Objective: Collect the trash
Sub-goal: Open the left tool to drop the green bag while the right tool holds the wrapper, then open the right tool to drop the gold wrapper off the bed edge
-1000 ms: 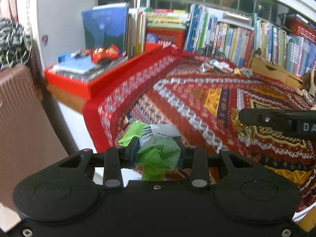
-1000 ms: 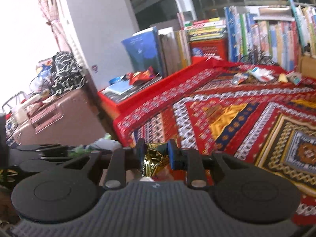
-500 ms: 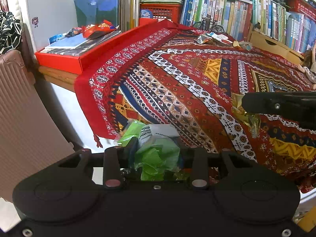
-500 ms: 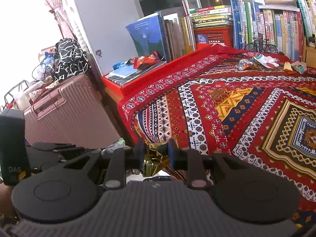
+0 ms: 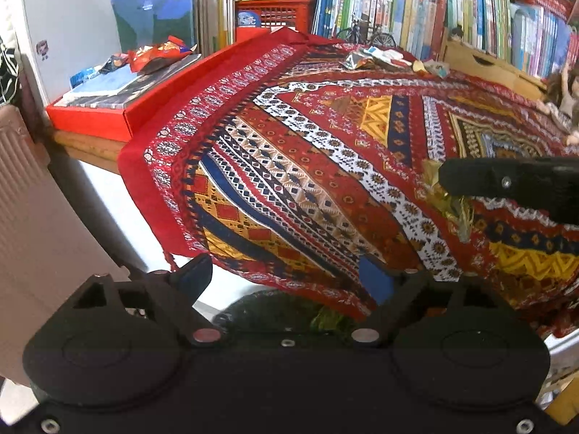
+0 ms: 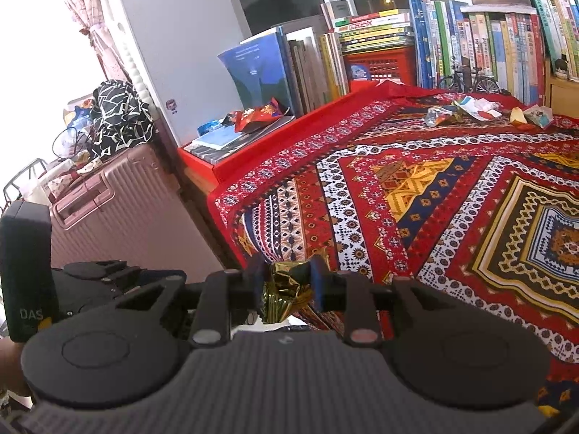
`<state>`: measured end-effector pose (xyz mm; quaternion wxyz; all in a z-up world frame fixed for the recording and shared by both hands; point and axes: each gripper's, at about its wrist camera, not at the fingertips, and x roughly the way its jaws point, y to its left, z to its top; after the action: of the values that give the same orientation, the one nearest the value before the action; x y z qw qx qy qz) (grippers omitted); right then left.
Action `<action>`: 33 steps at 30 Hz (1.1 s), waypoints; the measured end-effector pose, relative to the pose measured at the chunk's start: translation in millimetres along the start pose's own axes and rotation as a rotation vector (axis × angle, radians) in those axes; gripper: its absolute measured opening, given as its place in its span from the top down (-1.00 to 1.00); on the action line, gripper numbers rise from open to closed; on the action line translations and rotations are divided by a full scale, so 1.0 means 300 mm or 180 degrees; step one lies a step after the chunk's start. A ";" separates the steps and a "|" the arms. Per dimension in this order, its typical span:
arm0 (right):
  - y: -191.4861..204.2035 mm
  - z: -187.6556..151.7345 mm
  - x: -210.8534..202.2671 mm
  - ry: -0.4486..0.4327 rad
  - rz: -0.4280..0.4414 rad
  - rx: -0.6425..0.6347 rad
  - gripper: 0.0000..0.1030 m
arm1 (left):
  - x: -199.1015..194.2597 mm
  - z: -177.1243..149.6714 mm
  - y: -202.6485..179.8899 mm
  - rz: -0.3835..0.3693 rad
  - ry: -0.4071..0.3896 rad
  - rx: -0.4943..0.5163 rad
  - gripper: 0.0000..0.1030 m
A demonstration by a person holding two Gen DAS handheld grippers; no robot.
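Pink suitcase [image 6: 119,213]: one, upright, at the far left beside the counter; a black-and-white patterned bag [image 6: 119,115] rests on top.
Red box [image 6: 217,161]: one, on the counter's left end, carrying flat books, one red snack wrapper [image 6: 258,114] and one smaller dark wrapper just beside it.
Left hand-held gripper [image 5: 286,282]: jaws opening, now wide apart, nothing between the pads. It hangs off the counter's near edge.
Dark bin [image 5: 267,307]: one, partly hidden directly below the left hand-held gripper; green scraps show inside, count cannot be told.
Patterned cloth [image 6: 434,188]: one, red, covering the counter and draping over its near edge.
Right hand-held gripper [image 6: 286,282]: jaws opening, pads still against one crumpled gold foil wrapper [image 6: 284,296], held off the cloth's edge.
Loose wrappers [image 6: 470,110]: a cluster of roughly five pieces at the cloth's far side, exact count unclear.
Bookshelf row [image 6: 470,43]: many upright books behind; one small model bicycle [image 6: 466,79] stands before them.
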<state>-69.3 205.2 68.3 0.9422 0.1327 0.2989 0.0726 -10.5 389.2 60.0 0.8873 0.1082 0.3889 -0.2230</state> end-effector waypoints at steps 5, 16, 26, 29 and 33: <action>-0.004 -0.005 -0.005 0.0004 -0.0008 0.0002 0.32 | -0.003 -0.006 0.023 0.0091 -0.0018 -0.0094 -0.87; 0.029 -0.027 0.011 0.0105 0.0114 -0.0099 0.29 | -0.024 -0.005 0.115 0.0300 -0.0046 -0.0348 -0.92; 0.096 -0.024 0.048 0.0168 0.0210 -0.0436 -0.59 | -0.045 -0.014 0.189 0.0562 -0.0096 -0.0456 -0.92; 0.118 -0.023 0.040 0.0036 0.0168 -0.0542 -1.00 | -0.049 -0.018 0.196 0.0617 -0.0082 -0.0424 -0.92; 0.101 -0.012 0.044 0.0005 0.0041 -0.0423 -1.00 | -0.056 -0.022 0.201 0.0653 -0.0088 -0.0442 -0.92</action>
<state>-62.5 237.6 67.1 0.9482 0.0717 0.2933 0.0985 4.4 449.8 69.0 0.9160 0.0827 0.3781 -0.1051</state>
